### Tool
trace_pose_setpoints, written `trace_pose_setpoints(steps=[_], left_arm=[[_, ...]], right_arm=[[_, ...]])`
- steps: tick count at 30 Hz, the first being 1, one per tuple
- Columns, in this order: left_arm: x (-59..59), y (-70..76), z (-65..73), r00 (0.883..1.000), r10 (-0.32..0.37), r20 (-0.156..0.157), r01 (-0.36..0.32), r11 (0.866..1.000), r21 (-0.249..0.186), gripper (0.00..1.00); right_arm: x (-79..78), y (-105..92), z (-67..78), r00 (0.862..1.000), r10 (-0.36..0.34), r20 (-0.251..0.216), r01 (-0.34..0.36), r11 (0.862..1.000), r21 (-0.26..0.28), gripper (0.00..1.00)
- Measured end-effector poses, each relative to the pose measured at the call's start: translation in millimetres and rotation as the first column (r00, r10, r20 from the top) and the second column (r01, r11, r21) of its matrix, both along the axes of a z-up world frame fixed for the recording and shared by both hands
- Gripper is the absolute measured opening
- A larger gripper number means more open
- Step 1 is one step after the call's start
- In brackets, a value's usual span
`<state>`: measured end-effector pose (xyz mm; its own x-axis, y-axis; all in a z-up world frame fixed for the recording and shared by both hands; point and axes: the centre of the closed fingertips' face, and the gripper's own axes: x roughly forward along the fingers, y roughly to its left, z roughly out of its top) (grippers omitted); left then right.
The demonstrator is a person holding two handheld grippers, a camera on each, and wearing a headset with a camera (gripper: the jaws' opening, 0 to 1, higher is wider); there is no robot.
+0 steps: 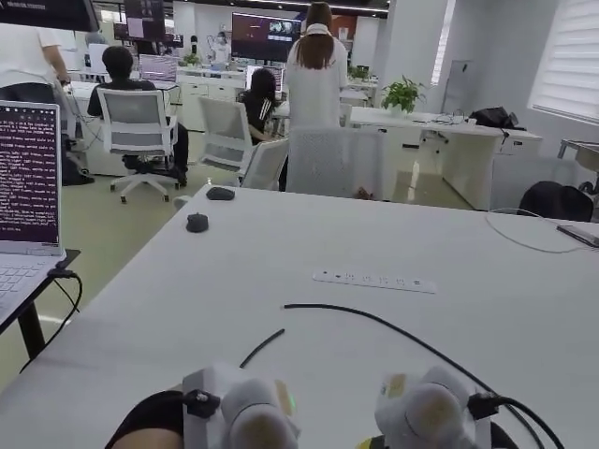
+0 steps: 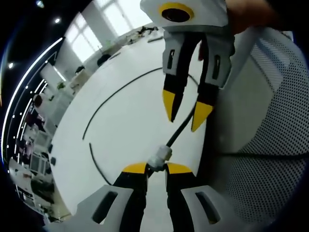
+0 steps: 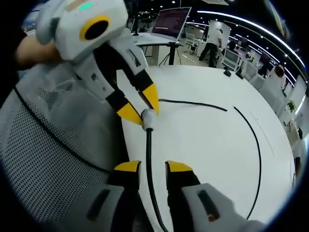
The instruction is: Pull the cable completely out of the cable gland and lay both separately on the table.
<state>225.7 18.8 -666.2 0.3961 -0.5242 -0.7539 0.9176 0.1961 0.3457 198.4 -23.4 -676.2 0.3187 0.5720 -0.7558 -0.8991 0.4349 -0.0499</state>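
- Two yellow-tipped jaws of the left gripper (image 2: pixel 157 168) are pressed together on the white cable gland (image 2: pixel 159 155), pinching it.
- In the left gripper view, the right gripper (image 2: pixel 186 111) points down from 12 o'clock, tip to tip with the left one. Its jaws stand spread, with the black cable (image 2: pixel 181 129) running between them.
- In the right gripper view, the left gripper slants in from 11 o'clock with the gland at its tips, and the cable runs from there toward 6 o'clock.
- Beyond the jaws, the cable curves in a long arc over the white table (image 2: pixel 125 125).
- Grey mesh (image 2: pixel 270 121) sits at 3 o'clock in the left gripper view.
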Motion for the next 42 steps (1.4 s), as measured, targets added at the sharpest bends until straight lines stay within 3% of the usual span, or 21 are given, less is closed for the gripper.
trace_pose_setpoints(steps=[6, 17, 23, 25, 31, 38, 42], left_arm=[[-4.0, -6.3, 1.8, 1.0, -0.027, -0.006, 0.027, 0.999, -0.018, 0.14], [0.3, -1.7, 0.8, 1.0, 0.001, -0.004, -0.001, 1.0, -0.008, 0.14], [3.2, 3.0, 0.2, 1.0, 0.024, -0.005, -0.024, 1.0, -0.001, 0.14], [3.6, 3.1, -0.2, 1.0, 0.023, -0.002, -0.023, 1.0, 0.004, 0.14], [4.5, 4.1, 0.2, 1.0, 0.03, -0.002, -0.03, 1.0, 0.004, 0.14], [4.0, 3.7, 0.1, 1.0, 0.031, -0.004, -0.031, 1.0, 0.002, 0.14], [4.8, 3.7, 0.9, 0.999, 0.037, -0.004, -0.037, 0.999, -0.004, 0.14]], right_arm=[[-3.7, 1.1, -2.1, 1.0, 0.016, -0.019, -0.016, 1.0, 0.005, 0.04], [-3.3, -2.6, -4.7, 1.0, 0.004, -0.027, -0.005, 1.0, -0.011, 0.03], [-3.5, -15.8, -15.7, 0.999, -0.017, -0.039, 0.013, 0.996, -0.088, 0.03], [-4.0, -24.0, -21.9, 0.998, -0.035, -0.054, 0.028, 0.991, -0.133, 0.03], [-3.4, -38.5, -30.2, 0.994, -0.08, -0.076, 0.064, 0.98, -0.187, 0.03], [-3.7, -70.9, -43.6, 0.982, -0.163, -0.091, 0.125, 0.936, -0.328, 0.04], [-3.4, -75.0, -44.3, 0.979, -0.181, -0.094, 0.14, 0.931, -0.336, 0.08]])
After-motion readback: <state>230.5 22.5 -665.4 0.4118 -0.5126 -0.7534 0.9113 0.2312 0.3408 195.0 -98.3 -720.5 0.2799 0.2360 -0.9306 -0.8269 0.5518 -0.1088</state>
